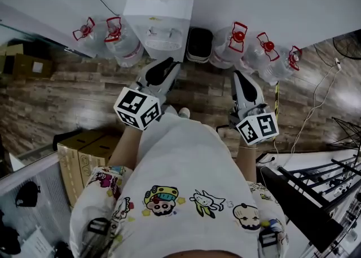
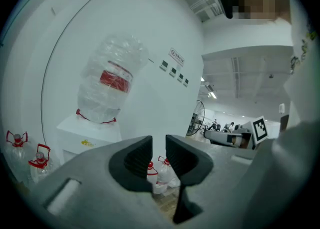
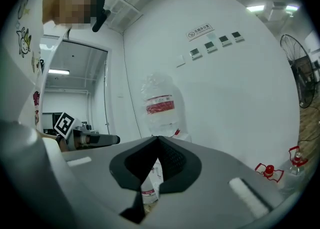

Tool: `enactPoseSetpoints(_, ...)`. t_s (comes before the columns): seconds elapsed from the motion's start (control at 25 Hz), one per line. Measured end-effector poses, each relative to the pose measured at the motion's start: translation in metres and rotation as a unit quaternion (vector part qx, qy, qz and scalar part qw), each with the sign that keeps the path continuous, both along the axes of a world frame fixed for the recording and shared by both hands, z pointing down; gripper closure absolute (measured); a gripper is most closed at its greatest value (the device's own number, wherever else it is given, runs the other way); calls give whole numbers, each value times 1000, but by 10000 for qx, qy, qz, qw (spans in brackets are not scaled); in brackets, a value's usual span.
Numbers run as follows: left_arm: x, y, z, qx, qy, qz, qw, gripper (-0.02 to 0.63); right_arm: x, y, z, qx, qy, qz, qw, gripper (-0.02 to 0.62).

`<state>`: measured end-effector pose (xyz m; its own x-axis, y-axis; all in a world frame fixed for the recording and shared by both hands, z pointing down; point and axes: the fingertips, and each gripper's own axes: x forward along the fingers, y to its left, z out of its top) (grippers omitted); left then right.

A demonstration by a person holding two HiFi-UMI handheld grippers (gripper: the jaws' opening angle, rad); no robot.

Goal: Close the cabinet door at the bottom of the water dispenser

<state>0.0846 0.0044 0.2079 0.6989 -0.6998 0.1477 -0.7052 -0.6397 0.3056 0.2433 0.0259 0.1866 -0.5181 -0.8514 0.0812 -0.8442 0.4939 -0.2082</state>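
Presently left tongs (image 2: pixel 159 149) stand narrowly apart with nothing between them, right tongs (image 3: pixel 158 143) closed together and empty, both pointing toward the dispenser (image 1: pixel 159 17).

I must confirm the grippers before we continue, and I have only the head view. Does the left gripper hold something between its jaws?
Observer: No. In the left gripper view, the left gripper has its jaws slightly apart, with nothing between them.
Operator: And the right one?
Observer: The right gripper has its jaws closed together, empty.
Operator: Toward what does it point?
Observer: Toward the clear plastic water bottle with a red label, on top of the white box-shaped water dispenser.
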Motion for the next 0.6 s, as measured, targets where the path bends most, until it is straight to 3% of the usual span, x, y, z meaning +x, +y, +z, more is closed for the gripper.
enactPoseSetpoints(0.2, -18, 11, -8, -1, 149, -139, 9998, 606, -8, 8, 0, 22, -28, 94, 9999, 584)
enactPoseSetpoints(0.6, -43, 3, -6, -91, -58, -148, 9998, 607, -31, -5, 0, -56, 261, 220, 9994, 588)
